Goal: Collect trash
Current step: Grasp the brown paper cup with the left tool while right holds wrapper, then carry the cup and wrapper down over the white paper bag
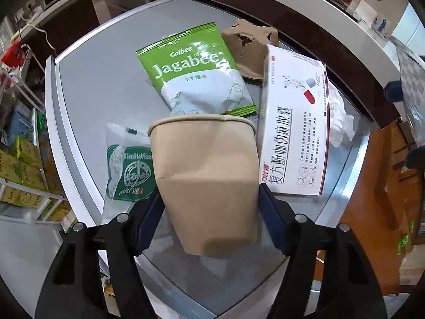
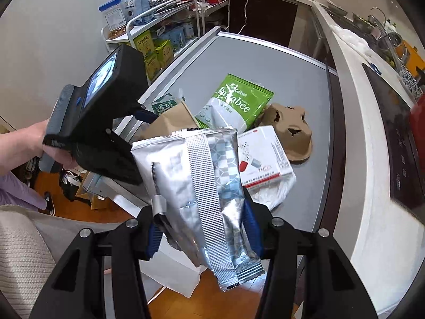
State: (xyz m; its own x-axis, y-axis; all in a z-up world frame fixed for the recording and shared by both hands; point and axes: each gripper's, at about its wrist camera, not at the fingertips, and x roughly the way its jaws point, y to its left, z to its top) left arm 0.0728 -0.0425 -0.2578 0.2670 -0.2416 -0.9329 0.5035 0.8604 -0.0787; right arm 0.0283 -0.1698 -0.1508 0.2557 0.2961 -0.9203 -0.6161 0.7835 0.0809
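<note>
Left wrist view: bracketing a tan paper bag (image 1: pixel 207 180) with the left gripper (image 1: pixel 209 212), one blue pad lying against each flank. Not showing plainly whether squeezing or merely touching, so leaving that grip undecided. Running the bag's long axis straight out from the jaws, base nearest, rolled rim farthest, mouth opening away over the grey table (image 1: pixel 106 79). Lying just beyond that rim, the green Jagabee pouch (image 1: pixel 196 71), and close on the right, the white medicine box (image 1: pixel 292 133). Over in the right wrist view: clamping a silver foil wrapper (image 2: pixel 196 180) in the right gripper (image 2: pixel 202 223), pinched near its lower half, top end standing up and away. Seeing the bag past the wrapper's top, ahead and to the left. Probably needing to carry the wrapper forward and leftward toward that far-facing mouth, the right hand being the freer of the two for it.
</note>
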